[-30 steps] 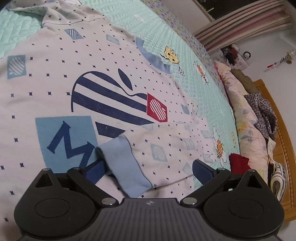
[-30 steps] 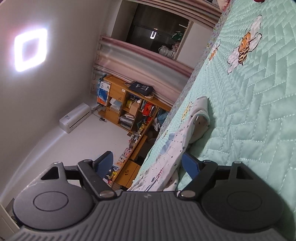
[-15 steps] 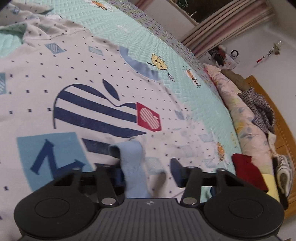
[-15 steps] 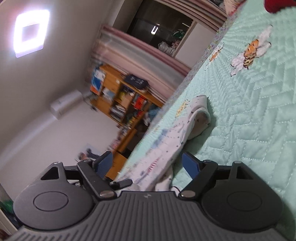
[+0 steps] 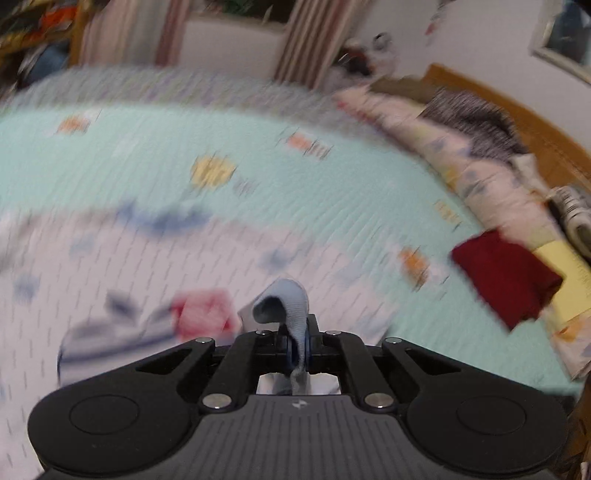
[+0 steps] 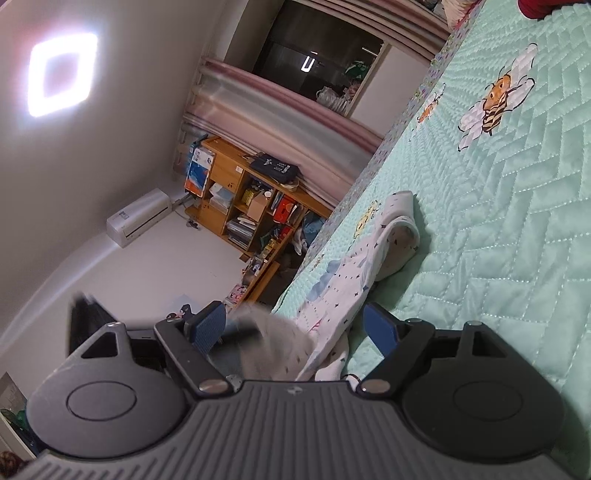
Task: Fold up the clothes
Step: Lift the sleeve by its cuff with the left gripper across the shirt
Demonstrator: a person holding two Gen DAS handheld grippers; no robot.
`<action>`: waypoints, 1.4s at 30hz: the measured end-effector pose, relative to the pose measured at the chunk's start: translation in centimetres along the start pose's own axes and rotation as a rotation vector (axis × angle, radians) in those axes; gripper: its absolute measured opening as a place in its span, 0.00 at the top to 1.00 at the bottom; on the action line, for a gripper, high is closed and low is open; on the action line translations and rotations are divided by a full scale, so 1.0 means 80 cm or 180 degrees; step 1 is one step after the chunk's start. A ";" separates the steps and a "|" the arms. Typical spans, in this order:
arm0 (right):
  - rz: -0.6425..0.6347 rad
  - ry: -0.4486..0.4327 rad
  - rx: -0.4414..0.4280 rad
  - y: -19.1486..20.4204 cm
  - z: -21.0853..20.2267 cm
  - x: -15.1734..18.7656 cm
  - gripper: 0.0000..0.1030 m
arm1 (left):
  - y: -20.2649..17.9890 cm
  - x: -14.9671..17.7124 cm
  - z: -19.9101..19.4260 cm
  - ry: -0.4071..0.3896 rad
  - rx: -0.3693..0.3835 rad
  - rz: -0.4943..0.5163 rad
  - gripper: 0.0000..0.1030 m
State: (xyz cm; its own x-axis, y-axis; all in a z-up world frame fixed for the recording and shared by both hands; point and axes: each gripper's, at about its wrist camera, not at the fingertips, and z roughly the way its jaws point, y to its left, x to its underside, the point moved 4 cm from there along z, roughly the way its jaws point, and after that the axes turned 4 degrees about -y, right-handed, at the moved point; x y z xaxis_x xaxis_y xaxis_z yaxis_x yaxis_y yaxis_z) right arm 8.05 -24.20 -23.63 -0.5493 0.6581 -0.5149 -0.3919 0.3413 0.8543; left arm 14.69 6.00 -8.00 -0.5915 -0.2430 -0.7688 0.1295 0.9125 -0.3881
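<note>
Left view motion-blurred: shirt (image 5: pixel 122 266) print unreadable; red cloth (image 6: pixel 535 9) cut off.

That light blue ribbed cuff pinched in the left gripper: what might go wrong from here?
The left gripper holds only a narrow strip of the light blue ribbed cuff, so it may slip out while the sleeve is swung over. The left view is blurred by fast motion, so the fold may land crooked. The right gripper is open, so the white patterned sweatshirt could drag along.

text: none legible | shirt (image 5: pixel 110 280) print: blurred | shelf (image 6: pixel 236 192) labels: too small
</note>
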 end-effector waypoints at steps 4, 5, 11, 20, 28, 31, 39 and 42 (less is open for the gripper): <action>0.0030 -0.0013 -0.0022 -0.001 -0.001 -0.001 0.20 | -0.043 -0.054 -0.007 -0.0192 0.0056 0.0395 0.95; 0.0036 -0.0016 -0.0027 -0.001 -0.001 -0.001 0.20 | -0.054 -0.068 -0.008 -0.0240 0.0070 0.0494 0.95; 0.0058 -0.0025 -0.0043 0.000 -0.001 -0.002 0.20 | -0.016 -0.087 -0.009 -0.0193 -0.0268 0.0519 0.95; 0.0073 -0.0032 -0.0053 -0.001 0.000 -0.004 0.20 | 0.043 -0.115 -0.010 -0.0116 -0.0780 0.0547 0.95; 0.0077 -0.0037 -0.0059 -0.002 0.002 -0.004 0.20 | 0.099 -0.081 0.002 0.0180 -0.1021 0.0394 0.94; 0.0085 -0.0042 -0.0065 -0.002 0.002 -0.004 0.20 | 0.102 -0.069 0.005 0.0286 -0.0924 0.0286 0.94; 0.0116 -0.0056 -0.0087 -0.003 0.001 -0.004 0.20 | 0.056 -0.090 -0.045 0.0049 -0.0304 0.0094 0.94; 0.0115 -0.0056 -0.0087 -0.004 0.001 -0.004 0.20 | 0.048 -0.095 -0.066 -0.0001 -0.0220 0.0004 0.94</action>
State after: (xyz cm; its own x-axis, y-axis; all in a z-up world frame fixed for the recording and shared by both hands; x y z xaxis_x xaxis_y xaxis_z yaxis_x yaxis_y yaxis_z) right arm 8.39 -24.43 -23.72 -0.5505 0.6814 -0.4823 -0.3923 0.2988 0.8700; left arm 15.45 13.10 -0.94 -0.5913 -0.2419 -0.7693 0.0751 0.9333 -0.3511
